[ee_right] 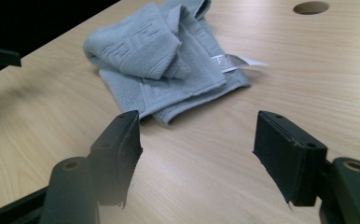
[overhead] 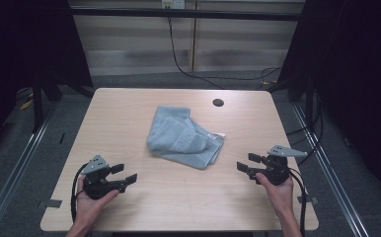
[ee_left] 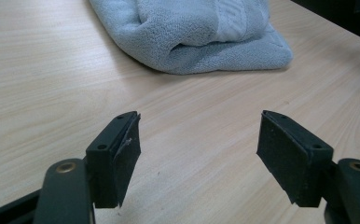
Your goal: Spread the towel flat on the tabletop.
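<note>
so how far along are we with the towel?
Nothing looks done: the grey towel lies loosely bunched mid-table, its white tag sticking out. In hand: nothing. The left gripper and right gripper are both open and empty, apart from the towel, aimed toward it. Left, as far as one can judge: all the handling.

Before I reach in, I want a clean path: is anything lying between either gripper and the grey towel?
Nothing visible. Bare table lies between the open left gripper, the open right gripper and the towel.
</note>
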A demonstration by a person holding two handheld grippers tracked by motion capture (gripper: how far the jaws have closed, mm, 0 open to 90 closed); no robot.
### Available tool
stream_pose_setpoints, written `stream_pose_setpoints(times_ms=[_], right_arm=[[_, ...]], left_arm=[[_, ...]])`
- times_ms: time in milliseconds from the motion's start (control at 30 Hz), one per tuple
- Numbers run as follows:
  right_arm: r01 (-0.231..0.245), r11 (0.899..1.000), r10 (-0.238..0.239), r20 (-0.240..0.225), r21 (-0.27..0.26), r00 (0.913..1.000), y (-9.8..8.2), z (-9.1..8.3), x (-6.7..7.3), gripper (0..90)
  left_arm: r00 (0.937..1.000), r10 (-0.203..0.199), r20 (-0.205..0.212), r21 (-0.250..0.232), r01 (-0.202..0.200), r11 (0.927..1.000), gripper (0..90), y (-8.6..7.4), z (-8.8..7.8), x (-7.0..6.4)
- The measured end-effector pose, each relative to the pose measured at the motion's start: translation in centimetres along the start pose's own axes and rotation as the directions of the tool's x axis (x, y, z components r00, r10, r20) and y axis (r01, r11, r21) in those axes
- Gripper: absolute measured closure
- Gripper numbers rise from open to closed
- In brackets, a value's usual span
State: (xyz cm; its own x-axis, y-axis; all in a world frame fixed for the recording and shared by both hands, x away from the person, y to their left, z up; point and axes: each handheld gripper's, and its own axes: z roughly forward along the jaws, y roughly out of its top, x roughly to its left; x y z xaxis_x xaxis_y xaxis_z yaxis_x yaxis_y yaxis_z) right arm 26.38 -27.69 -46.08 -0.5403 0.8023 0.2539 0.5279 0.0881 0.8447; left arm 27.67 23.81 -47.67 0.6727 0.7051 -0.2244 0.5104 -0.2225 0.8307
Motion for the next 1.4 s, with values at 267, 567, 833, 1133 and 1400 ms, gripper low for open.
stream_pose_setpoints(times_ms=[267, 567, 833, 1133, 1400], right_arm=[[0.011, 1.0, -0.01, -0.027, 0.016, 0.9996, -0.1, -0.1, 0.2, 31.9], [0.083, 0.995, -0.08, -0.073, 0.048, 0.9942, 1.0, 1.8, 1.6, 39.7], [0.145, 0.981, -0.132, -0.104, 0.129, 0.9857, 2.3, 6.5, 1.6, 33.8], [0.197, 0.959, -0.181, -0.095, 0.205, 0.979, 3.7, 11.7, 1.1, 33.1], [0.192, 0.953, -0.184, -0.058, 0.233, 0.9813, 2.0, 14.7, 1.6, 35.8]], left_arm=[[0.9987, -0.007, 0.051, -0.01, 0.007, 0.9999, 36.1, 0.3, 0.4, 0.0], [0.9968, 0.022, 0.076, -0.008, -0.022, 0.9997, 43.2, 0.9, 1.1, -0.6], [0.9918, 0.088, 0.093, 0.019, -0.09, 0.9958, 51.5, 3.0, 4.5, -0.4], [0.9951, 0.059, 0.08, 0.038, -0.062, 0.9974, 54.1, 3.0, 5.7, 1.0], [0.9953, 0.055, 0.079, 0.058, -0.06, 0.9966, 45.1, 2.8, 5.9, 0.6]])
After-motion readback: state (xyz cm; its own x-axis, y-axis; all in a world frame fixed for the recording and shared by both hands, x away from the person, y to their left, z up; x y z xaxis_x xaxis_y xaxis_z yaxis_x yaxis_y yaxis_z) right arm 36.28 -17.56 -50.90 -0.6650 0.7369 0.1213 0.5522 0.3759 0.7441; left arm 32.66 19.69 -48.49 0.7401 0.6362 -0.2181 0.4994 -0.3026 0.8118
